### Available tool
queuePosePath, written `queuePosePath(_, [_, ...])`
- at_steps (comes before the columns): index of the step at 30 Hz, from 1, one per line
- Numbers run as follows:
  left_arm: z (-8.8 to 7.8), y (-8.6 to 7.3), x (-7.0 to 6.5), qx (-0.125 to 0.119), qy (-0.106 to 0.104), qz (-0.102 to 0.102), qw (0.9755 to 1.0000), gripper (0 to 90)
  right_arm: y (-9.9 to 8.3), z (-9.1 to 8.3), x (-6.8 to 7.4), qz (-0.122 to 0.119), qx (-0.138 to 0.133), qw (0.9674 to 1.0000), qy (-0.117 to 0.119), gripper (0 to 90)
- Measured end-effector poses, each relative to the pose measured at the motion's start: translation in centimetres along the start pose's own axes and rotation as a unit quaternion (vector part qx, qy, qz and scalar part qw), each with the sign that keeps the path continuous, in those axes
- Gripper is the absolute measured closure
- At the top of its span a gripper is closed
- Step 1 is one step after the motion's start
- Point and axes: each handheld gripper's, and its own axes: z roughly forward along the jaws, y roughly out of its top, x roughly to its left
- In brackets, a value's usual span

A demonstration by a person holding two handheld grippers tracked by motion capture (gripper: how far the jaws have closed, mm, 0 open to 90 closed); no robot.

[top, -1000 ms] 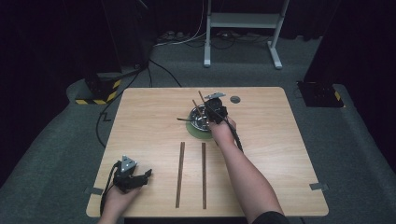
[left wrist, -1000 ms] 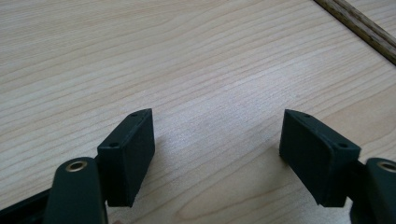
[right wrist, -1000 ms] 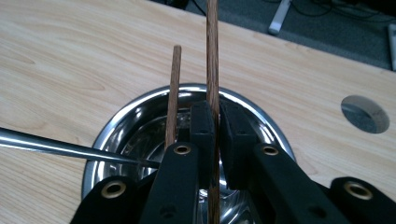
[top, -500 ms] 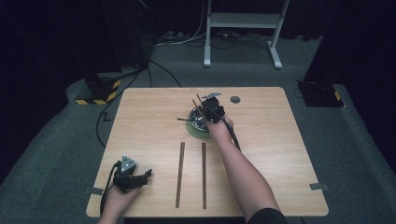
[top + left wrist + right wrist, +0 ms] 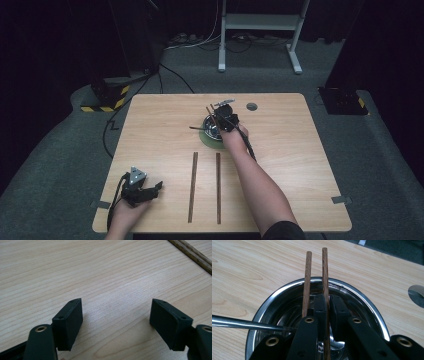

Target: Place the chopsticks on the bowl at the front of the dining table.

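A steel bowl (image 5: 212, 134) (image 5: 362, 302) stands on a green pad (image 5: 206, 141) in the far middle of the table. My right gripper (image 5: 224, 119) (image 5: 327, 298) reaches into it and is shut on a brown wooden chopstick (image 5: 325, 272) that pokes up past the bowl's rim. A second chopstick (image 5: 307, 277) leans in the bowl just beside it, outside the jaws. A metal utensil handle (image 5: 244, 324) (image 5: 196, 128) sticks out of the bowl to the left. My left gripper (image 5: 156, 189) (image 5: 116, 315) rests open on bare wood at the near left corner.
Two long dark wooden sticks (image 5: 193, 185) (image 5: 218, 185) lie side by side on the near middle of the table (image 5: 300, 165); one of them (image 5: 192, 255) crosses the top right of the left gripper view. A round hole (image 5: 251, 106) (image 5: 417, 293) sits right of the bowl.
The right gripper has shifted only slightly over the bowl, still shut on the chopstick. The left gripper has stayed where it was.
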Motion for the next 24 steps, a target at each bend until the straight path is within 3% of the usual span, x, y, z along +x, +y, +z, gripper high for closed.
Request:
queuePosePath(11, [0.0,0.0,0.0,0.0,0.0,0.0,1.0,26.7,0.0,0.0,0.0,0.001,0.003,1.0,0.001,83.2])
queuePosePath(16, [0.0,0.0,0.0,0.0,0.0,0.0,1.0,26.7,0.0,-0.1,0.0,0.001,0.004,1.0,0.002,74.6])
queuePosePath(24, [-0.1,0.0,0.0,-0.002,-0.003,0.003,1.0,29.3,-1.3,-2.8,-0.6,0.002,-0.019,0.9998,0.008,68.6])
